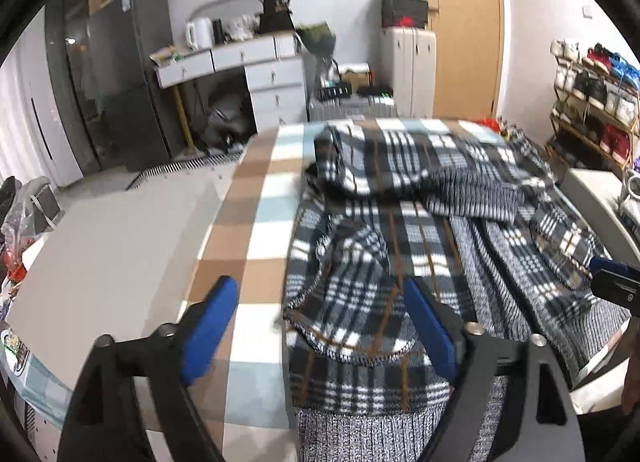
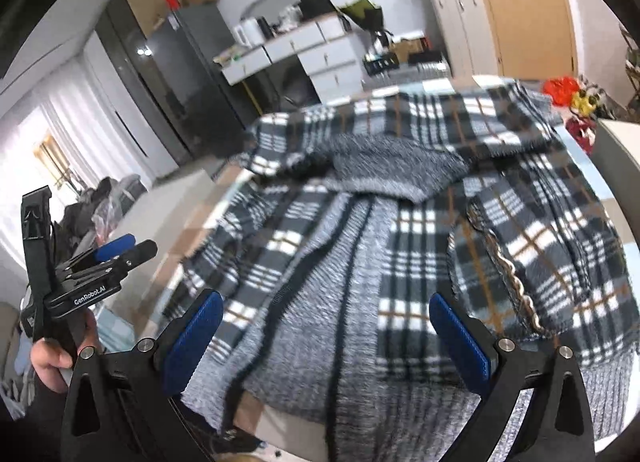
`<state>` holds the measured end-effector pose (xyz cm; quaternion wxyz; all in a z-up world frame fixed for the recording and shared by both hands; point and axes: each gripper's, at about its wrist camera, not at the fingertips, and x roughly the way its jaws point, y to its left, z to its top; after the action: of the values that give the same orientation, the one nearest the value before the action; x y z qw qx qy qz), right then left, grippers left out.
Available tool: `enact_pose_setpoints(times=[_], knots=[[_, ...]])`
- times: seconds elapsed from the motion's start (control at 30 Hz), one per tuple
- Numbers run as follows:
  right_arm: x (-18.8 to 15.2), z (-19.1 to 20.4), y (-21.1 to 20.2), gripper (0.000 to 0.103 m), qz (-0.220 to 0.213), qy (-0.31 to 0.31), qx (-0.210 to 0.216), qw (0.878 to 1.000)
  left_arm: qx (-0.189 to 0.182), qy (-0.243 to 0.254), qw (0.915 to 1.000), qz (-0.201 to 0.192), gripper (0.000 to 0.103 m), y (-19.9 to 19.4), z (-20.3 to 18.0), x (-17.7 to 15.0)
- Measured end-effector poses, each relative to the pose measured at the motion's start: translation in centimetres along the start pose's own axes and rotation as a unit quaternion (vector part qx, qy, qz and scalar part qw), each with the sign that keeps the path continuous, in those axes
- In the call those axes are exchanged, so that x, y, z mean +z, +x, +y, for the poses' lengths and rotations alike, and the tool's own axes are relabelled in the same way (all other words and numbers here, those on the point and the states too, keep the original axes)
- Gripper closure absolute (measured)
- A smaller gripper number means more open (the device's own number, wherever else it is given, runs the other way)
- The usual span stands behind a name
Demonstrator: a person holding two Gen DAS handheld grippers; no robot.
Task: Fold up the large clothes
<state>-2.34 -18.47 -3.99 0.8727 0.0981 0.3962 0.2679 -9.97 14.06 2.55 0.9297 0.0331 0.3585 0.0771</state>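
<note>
A large navy, white and brown plaid jacket (image 1: 420, 229) with grey knit lining lies spread open on a checked tablecloth (image 1: 256, 229); it fills the right wrist view (image 2: 408, 246). A sleeve lies folded across its far part (image 1: 440, 169). My left gripper (image 1: 320, 330) is open and empty over the jacket's near left hem. My right gripper (image 2: 326, 338) is open and empty above the jacket's grey lining at the near edge. The left gripper also shows at the left of the right wrist view (image 2: 120, 248).
The table's left edge drops to the floor (image 1: 120, 229). A dark fridge (image 1: 120, 81), a white drawer desk (image 1: 248, 65) and suitcases (image 1: 352, 105) stand beyond. A shoe rack (image 1: 596, 109) and a white surface (image 1: 592, 189) are at the right.
</note>
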Motion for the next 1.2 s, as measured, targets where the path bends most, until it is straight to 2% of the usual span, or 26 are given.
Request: enact_pose_setpoints(times=[0.07,0.2,0.33,0.47,0.63,0.7,0.77,0.87,0.9,0.97,1.1,1.17,1.2], knots=[[0.0,0.6,-0.3,0.0,-0.009,-0.002,0.007,1.0,-0.006,0.011,0.9999,-0.007,0.02,0.1,-0.3,0.0],[0.3,1.4,-0.1,0.0,-0.011,-0.017,0.008,1.0,0.005,0.024,0.9995,-0.018,0.02,0.2,-0.9,0.0],[0.4,0.3,0.9,0.0,0.004,0.024,0.042,0.999,0.006,0.025,0.9996,-0.014,0.02,-0.6,-1.6,-0.5],[0.6,-0.6,1.3,0.0,0.01,0.044,0.043,0.998,0.009,0.029,0.9995,-0.011,0.02,-0.8,-1.8,-0.6],[0.6,-1.1,1.4,0.0,0.014,0.031,0.029,0.999,0.033,0.016,0.9991,0.019,0.019,0.4,-0.1,-1.1],[0.5,-1.5,1.3,0.0,0.02,0.037,0.021,0.999,0.049,0.014,0.9977,0.046,0.019,1.5,1.2,-1.4],[0.4,-1.9,0.9,0.0,0.018,0.049,0.029,0.998,0.045,-0.002,0.996,0.077,0.02,2.4,2.8,-1.8],[0.3,-2.1,0.1,0.0,0.013,0.043,0.035,0.998,0.001,-0.052,0.9877,0.148,0.02,3.4,5.1,-3.1],[0.3,-2.0,-0.1,0.0,0.011,0.037,0.035,0.999,-0.021,-0.083,0.9809,0.175,0.02,3.5,6.0,-3.6],[0.1,-1.8,-0.8,0.0,0.007,0.02,0.035,0.999,-0.066,-0.116,0.9701,0.203,0.02,3.2,6.6,-4.0],[0.0,-1.8,-1.2,0.0,0.01,0.013,0.049,0.999,-0.107,-0.123,0.9511,0.262,0.02,2.6,5.9,-5.0],[0.1,-1.7,-1.4,0.0,0.009,0.013,0.061,0.998,-0.135,-0.135,0.9379,0.29,0.02,2.6,5.3,-5.6],[0.2,-1.6,-1.6,0.0,0.007,0.012,0.064,0.998,-0.15,-0.142,0.9285,0.309,0.02,2.8,4.8,-6.2]])
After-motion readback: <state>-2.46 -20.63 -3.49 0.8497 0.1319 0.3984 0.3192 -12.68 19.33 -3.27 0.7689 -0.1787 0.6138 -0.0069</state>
